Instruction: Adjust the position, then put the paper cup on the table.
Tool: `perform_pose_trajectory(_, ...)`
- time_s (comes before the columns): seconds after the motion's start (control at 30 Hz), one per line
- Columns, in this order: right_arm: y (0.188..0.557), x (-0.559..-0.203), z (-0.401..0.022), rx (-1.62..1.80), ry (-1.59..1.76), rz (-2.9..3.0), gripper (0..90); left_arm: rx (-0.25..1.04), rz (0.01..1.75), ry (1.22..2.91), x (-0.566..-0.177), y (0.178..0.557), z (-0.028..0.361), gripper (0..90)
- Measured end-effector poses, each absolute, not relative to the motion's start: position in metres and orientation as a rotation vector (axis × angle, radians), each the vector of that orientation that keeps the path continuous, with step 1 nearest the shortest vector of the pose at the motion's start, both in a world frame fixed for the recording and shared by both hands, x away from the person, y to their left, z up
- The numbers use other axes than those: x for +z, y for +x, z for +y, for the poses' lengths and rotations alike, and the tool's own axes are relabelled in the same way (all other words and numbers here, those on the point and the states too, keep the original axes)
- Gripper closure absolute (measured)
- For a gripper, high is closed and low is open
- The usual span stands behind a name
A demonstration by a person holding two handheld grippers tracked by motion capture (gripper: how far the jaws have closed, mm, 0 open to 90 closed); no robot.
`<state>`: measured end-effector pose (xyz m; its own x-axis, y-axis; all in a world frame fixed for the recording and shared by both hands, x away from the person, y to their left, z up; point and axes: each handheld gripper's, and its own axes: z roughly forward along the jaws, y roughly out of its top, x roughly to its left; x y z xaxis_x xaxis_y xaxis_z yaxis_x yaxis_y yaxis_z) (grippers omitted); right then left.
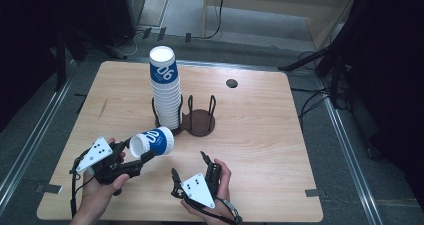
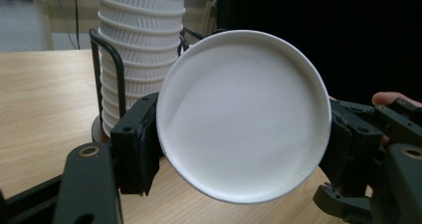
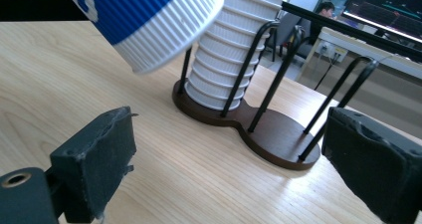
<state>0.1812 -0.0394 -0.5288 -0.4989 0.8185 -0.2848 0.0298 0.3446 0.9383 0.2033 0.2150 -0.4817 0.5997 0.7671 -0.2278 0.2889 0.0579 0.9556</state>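
My left tongs [image 1: 136, 156] clench a cup [image 1: 152, 142] beside the stack [image 1: 166, 90], right tongs [image 1: 190, 166] released; squeezing harder could crumple it.

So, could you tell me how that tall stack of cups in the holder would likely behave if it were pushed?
The stack of cups rises well above the holder's wire posts, so it would probably lean or tip. The ribbed paper looks light and easily crushed.

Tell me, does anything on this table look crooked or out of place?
Yes. The cup stack in the holder leans toward the table's far-left side instead of standing straight. One cup is off the stack, held on its side in the left tongs. Nothing looks spilled or damaged.
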Motion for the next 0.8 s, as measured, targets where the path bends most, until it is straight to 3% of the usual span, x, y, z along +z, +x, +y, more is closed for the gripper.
perform_pose_trajectory(0.33, 0.1821, -0.5340, -0.0344, 1.193, 0.745, 1.791, 9.1, 0.399, 0.929, 1.441, -0.4834, 0.2062, 0.2215, 28.5)
perform_pose_trajectory(0.8, 0.1819, -0.5260, -0.0369, 1.265, 0.837, 1.800, 20.8, 0.430, 0.878, 1.340, -0.4886, 0.2090, 0.2206, 28.4)
